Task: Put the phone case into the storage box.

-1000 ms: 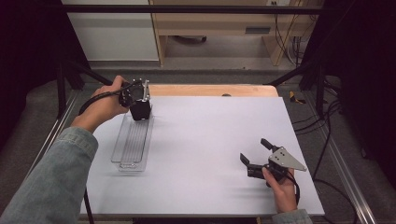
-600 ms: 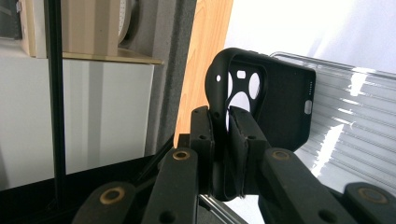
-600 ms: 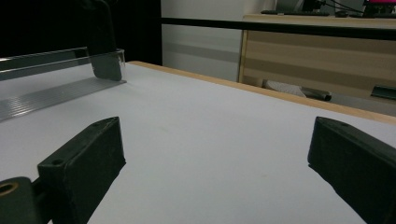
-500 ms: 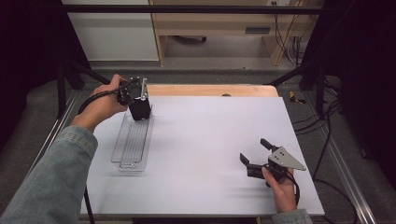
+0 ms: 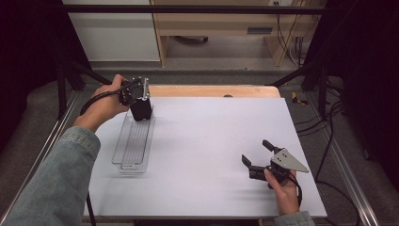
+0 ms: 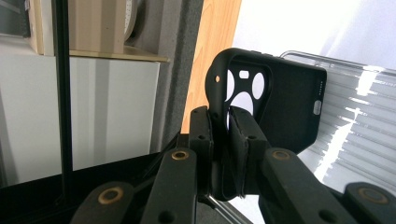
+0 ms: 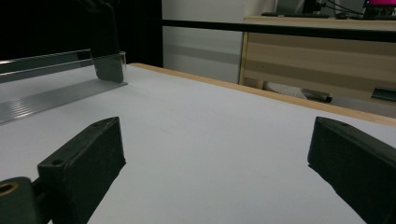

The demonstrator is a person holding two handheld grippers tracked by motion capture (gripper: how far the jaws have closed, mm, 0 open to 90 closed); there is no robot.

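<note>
My left gripper (image 5: 139, 104) is shut on the edge of a black phone case (image 5: 141, 112) and holds it upright at the far end of a clear ribbed plastic tray (image 5: 134, 141). Along its own jaws, the left gripper (image 6: 227, 123) pinches the phone case (image 6: 285, 102) at the rim next to the camera cut-outs, with the tray (image 6: 355, 121) behind. My right gripper (image 5: 255, 151) rests low at the table's near right, open, nothing between its jaws. From the right gripper (image 7: 217, 128), the phone case (image 7: 106, 51) stands in the tray (image 7: 46, 93) far off to the left.
The white table top (image 5: 211, 141) has a wooden strip (image 5: 211, 91) along its far edge. Black frame bars and cables stand around the table, with a wooden cabinet (image 5: 221, 23) beyond it.
</note>
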